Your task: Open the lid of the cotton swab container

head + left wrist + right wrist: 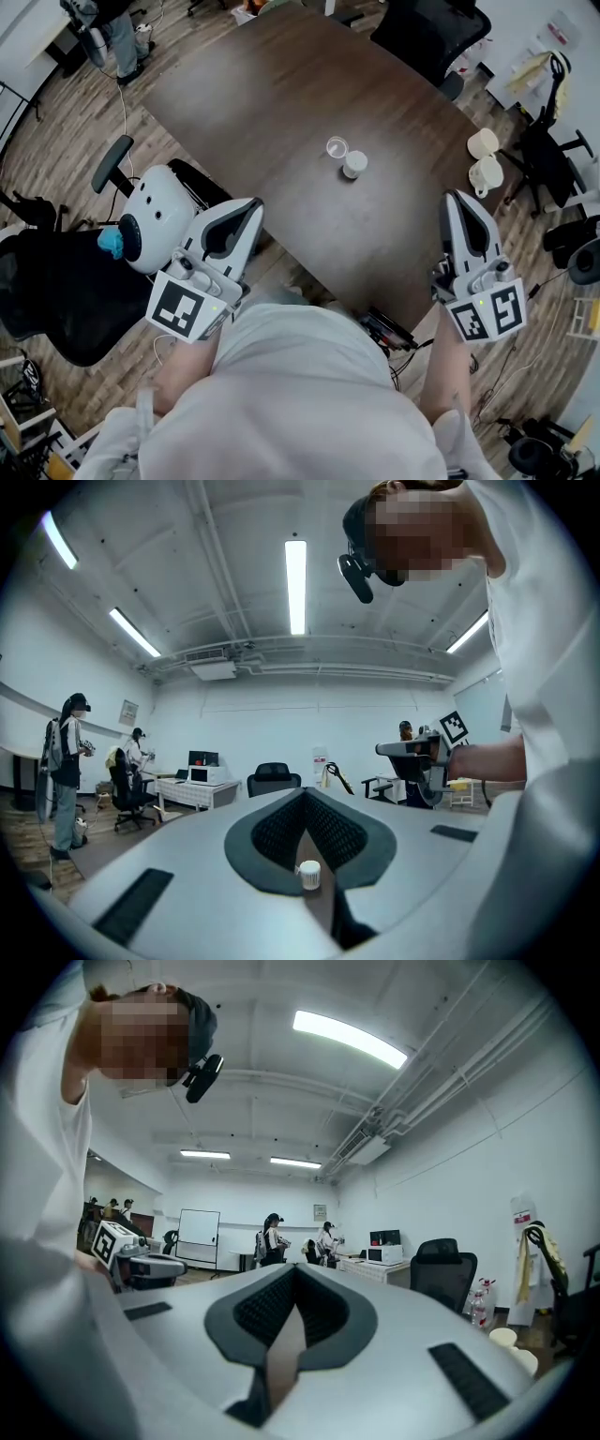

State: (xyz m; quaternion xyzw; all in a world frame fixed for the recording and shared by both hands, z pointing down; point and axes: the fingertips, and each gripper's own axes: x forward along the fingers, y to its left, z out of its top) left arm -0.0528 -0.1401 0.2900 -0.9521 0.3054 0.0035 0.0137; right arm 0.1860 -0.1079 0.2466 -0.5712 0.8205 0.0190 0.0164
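Dark brown table [281,103]: clear round lid [337,147] is seen lying just beside small white cylindrical swab container [354,164]. The left gripper [246,212] and right gripper [461,202] are held closed, empty, well apart from both. Opening is judged done.

Table [272,112] standing on wood floor [56,159]; black chair [427,33] sitting at its far edge; two cups [485,143] resting beside its right edge; white toy [155,216] lying left; person [117,37] standing far back.

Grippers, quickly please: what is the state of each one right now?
Left gripper: closed, holding nothing.
Right gripper: closed, holding nothing.
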